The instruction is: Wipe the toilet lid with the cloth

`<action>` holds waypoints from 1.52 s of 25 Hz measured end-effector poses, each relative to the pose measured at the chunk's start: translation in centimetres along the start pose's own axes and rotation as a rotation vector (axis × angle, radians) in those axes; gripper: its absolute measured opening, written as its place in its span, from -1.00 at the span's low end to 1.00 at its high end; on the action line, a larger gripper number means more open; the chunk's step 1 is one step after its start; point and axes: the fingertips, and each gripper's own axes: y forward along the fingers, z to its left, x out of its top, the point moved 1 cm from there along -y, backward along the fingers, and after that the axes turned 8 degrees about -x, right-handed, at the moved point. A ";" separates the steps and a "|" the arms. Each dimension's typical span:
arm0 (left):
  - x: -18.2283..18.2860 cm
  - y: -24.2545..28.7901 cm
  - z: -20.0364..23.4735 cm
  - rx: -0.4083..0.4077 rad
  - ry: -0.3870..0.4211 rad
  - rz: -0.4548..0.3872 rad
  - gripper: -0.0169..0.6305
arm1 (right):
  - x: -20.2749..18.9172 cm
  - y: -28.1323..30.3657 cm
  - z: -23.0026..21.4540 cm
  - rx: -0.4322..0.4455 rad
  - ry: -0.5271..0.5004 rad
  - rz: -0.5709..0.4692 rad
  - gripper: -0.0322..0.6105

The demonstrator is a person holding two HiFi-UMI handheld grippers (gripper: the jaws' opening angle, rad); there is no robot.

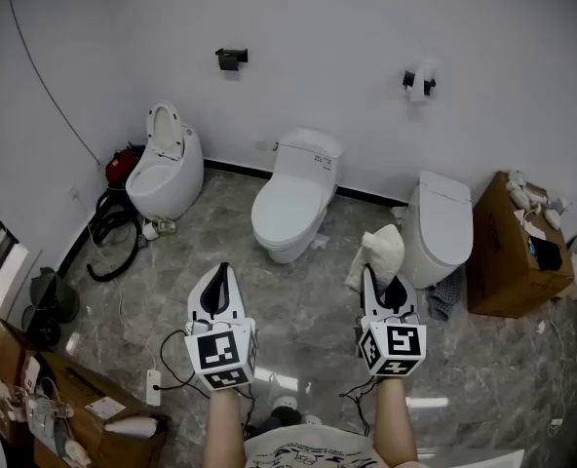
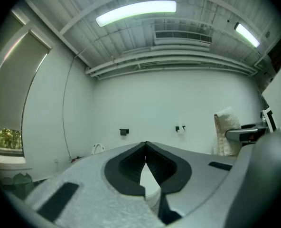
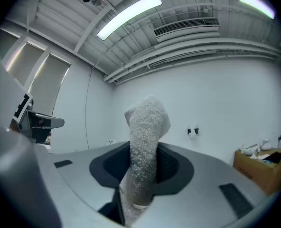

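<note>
Grey marbled floor (image 1: 298, 300), white walls, three glossy white toilets.
The right gripper (image 1: 391, 295) has its jaws pinching a nubby white cloth (image 1: 381, 253) that stands up in a soft fold, apparently carried ready for wiping, well short of the middle toilet's smooth closed lid (image 1: 288, 208). The left gripper (image 2: 145, 148) has its jaws pressed together, empty.

The left gripper (image 1: 221, 267) and right gripper (image 1: 370, 273) are white, black-lined, with black-and-white marker cubes (image 1: 220, 351). Black cables (image 1: 169, 340) trail beside the cubes; a printed white shirt (image 1: 308, 451) shows below.
</note>
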 end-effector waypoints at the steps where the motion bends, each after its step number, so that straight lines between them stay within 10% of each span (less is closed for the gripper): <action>1: 0.0 0.0 0.1 0.002 -0.001 0.001 -0.92 | 0.0 0.0 0.0 -0.001 0.001 0.001 -0.53; 38: -3.1 9.0 7.9 -0.017 -0.027 0.034 -0.92 | -2.5 9.9 3.4 -0.058 -0.014 0.038 -0.53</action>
